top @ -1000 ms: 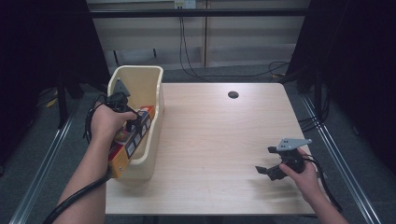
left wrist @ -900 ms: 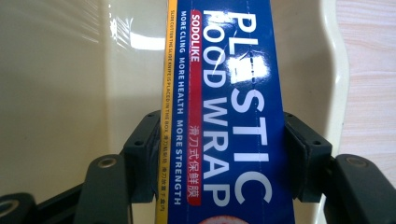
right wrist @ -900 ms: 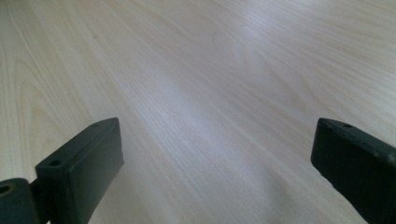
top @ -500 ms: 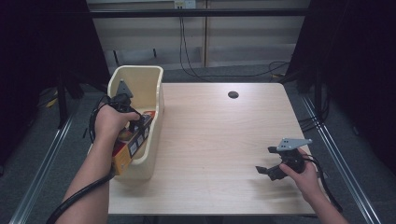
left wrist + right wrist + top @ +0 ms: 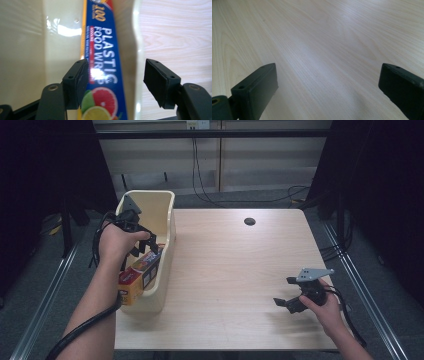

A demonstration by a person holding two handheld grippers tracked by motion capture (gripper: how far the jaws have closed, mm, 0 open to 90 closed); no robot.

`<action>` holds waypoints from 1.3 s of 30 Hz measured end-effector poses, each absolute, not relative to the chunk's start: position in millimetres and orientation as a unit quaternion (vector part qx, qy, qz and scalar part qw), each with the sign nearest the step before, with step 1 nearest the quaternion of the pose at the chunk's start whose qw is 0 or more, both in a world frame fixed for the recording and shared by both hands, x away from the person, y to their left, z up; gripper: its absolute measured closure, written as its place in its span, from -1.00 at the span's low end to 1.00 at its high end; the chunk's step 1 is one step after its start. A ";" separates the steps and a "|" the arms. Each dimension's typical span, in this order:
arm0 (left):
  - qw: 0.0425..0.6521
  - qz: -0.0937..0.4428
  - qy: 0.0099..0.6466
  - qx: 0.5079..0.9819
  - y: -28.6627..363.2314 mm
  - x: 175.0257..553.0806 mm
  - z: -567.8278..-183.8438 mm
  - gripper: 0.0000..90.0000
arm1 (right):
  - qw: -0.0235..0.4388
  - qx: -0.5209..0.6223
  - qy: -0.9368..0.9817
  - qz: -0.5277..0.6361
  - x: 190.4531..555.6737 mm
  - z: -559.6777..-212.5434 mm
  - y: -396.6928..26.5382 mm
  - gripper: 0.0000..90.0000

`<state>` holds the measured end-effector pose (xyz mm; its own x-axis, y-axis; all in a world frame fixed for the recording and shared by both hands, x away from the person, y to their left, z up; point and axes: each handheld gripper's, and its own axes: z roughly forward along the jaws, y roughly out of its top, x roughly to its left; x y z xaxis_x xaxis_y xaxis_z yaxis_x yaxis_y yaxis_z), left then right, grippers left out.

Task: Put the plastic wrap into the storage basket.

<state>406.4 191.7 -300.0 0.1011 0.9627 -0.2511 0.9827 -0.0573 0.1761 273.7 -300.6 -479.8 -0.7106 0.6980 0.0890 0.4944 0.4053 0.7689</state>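
Plastic wrap box [image 5: 141, 274] at left of frame, lying inside cream bin [image 5: 165, 227]. Left claw [image 5: 141, 246] above it, jaws just opening, parted, box between but unclamped. Risk: rising jaw snags box, drags bin off counter [image 5: 235, 270] edge. Right claw [image 5: 290, 304] at lower right, apart, empty.
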 end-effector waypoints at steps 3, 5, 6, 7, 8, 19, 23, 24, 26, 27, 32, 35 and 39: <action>0.162 -0.030 0.662 0.731 186.7 405.0 -297.2 -0.26 | 0.124 0.359 0.829 0.410 273.3 -479.5 -300.9 -0.96; 0.171 -0.030 0.658 0.733 185.0 404.7 -294.9 -0.33 | 0.124 0.358 0.828 0.413 273.4 -479.2 -301.0 -0.96; 0.176 -0.032 0.656 0.733 183.9 404.4 -294.2 -0.33 | 0.124 0.358 0.828 0.414 273.6 -479.2 -301.2 -0.96; 0.178 -0.035 0.655 0.733 182.8 404.4 -293.5 -0.34 | 0.125 0.359 0.827 0.414 273.6 -479.1 -301.2 -0.96; 0.183 -0.035 0.653 0.734 181.6 404.2 -292.7 -0.36 | 0.125 0.359 0.827 0.413 273.6 -479.1 -301.2 -0.96; 0.217 -0.032 0.619 0.754 162.9 401.5 -289.0 -0.58 | 0.128 0.359 0.826 0.415 273.1 -478.2 -301.0 -0.96; 0.226 -0.033 0.606 0.762 152.9 400.4 -288.6 -0.64 | 0.126 0.358 0.827 0.415 272.8 -477.9 -300.9 -0.96; 0.227 -0.031 0.601 0.766 149.7 400.3 -288.7 -0.66 | 0.127 0.358 0.827 0.415 272.8 -477.8 -300.8 -0.96; 0.231 -0.033 0.595 0.769 144.7 399.9 -288.8 -0.66 | 0.125 0.356 0.827 0.416 272.8 -477.7 -300.8 -0.96; 0.231 -0.032 0.591 0.772 143.2 400.1 -288.9 -0.67 | 0.125 0.356 0.827 0.417 272.6 -477.5 -300.7 -0.96; 0.240 -0.035 0.579 0.778 132.1 398.7 -289.6 -0.68 | 0.124 0.356 0.827 0.417 272.5 -477.2 -300.9 -0.96; 0.244 -0.036 0.574 0.781 127.6 398.1 -290.4 -0.70 | 0.124 0.356 0.827 0.417 272.4 -477.0 -301.0 -0.96; 0.248 -0.036 0.567 0.784 122.4 397.0 -290.6 -0.70 | 0.127 0.355 0.827 0.416 272.2 -476.6 -300.5 -0.96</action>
<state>397.0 122.4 -290.6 0.3535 0.8720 -0.3387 0.9081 -0.2330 0.3480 272.2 -300.5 -476.6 -0.7159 0.6928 0.0861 0.4819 0.4012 0.7789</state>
